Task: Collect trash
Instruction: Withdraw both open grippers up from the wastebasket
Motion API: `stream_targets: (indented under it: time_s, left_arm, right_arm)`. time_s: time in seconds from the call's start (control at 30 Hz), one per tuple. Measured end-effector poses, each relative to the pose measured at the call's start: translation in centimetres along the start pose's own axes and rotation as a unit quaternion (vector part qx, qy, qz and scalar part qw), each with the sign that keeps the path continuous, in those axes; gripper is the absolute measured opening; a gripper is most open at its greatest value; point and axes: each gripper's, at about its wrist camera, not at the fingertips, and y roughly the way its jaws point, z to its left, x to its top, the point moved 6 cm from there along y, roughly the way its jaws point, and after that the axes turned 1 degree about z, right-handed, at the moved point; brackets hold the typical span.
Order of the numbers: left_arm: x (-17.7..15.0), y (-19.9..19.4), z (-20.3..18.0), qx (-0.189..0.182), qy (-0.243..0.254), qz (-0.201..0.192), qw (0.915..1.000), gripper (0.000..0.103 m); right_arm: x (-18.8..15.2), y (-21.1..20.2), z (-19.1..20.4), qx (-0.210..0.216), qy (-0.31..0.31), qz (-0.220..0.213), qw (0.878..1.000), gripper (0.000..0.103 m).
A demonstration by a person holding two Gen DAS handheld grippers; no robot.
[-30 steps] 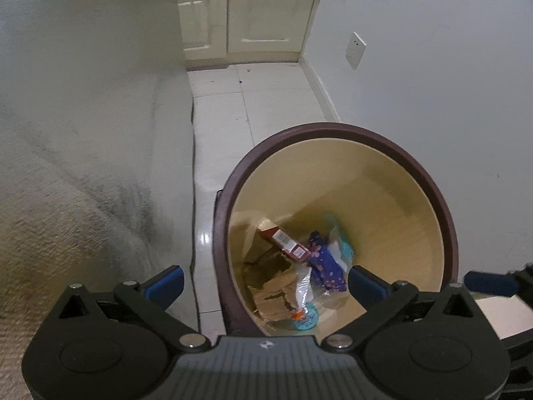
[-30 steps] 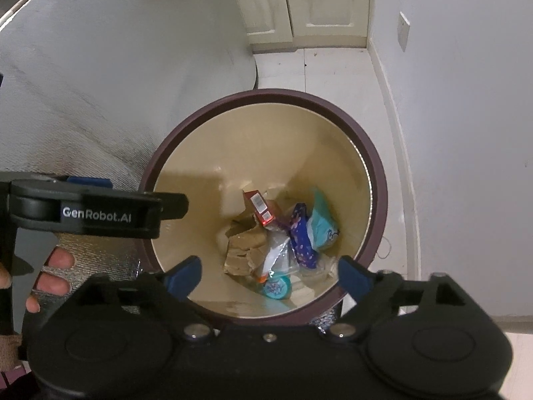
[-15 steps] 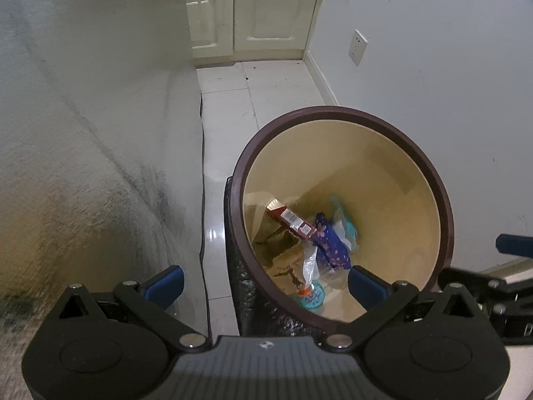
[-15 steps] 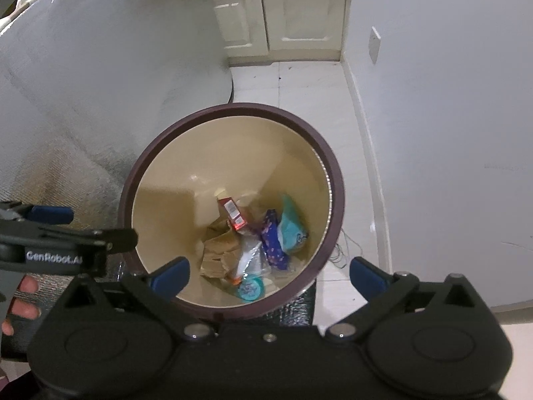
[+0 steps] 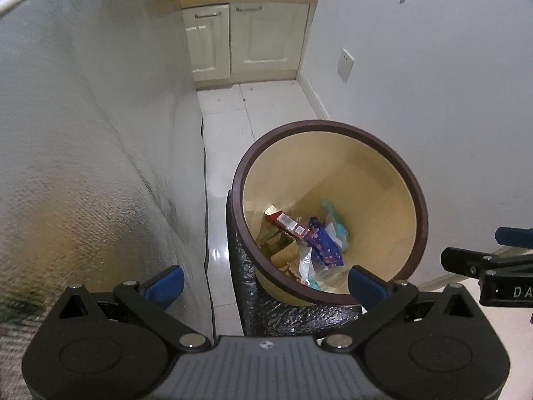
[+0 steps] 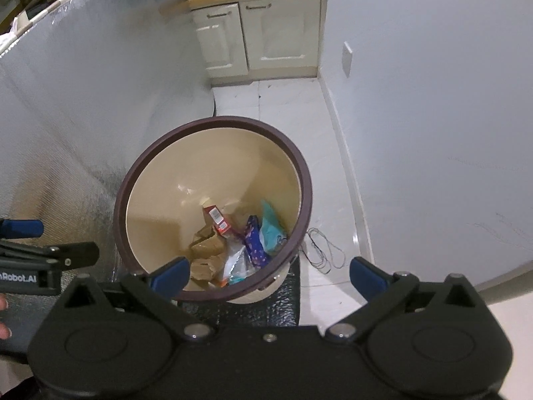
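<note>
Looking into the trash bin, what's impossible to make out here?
- Left wrist view: the near bottom of the bin sits behind its own rim.
- Right wrist view: print on the red carton is too small.
- Both views: what lies under the purple wrapper is buried.

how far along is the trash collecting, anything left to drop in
Done: the bin already holds trash at its bottom, including a red carton, a purple wrapper, a teal packet and brown paper. In hand: nothing; the left gripper and right gripper both stand open and empty above it. Left: no loose trash shows on the floor in these views.
</note>
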Motion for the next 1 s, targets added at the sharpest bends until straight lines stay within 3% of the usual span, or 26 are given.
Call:
stream_targets:
  time_s: [0.53,1.0]
  left_arm:
    - [-0.8,-8.0,-1.3,-0.011,0.01,-0.092,0.9956,0.103]
    - [-1.2,-16.4,-2.2,-0.016,0.016,-0.195,0.9806,0.103]
  right_arm:
    - [-1.2,-7.1,-0.8,-0.018,0.014,-0.095,0.995,0.103]
    - [-1.0,-14.6,-0.8,-0.025,0.02,-0.197,0.98,0.103]
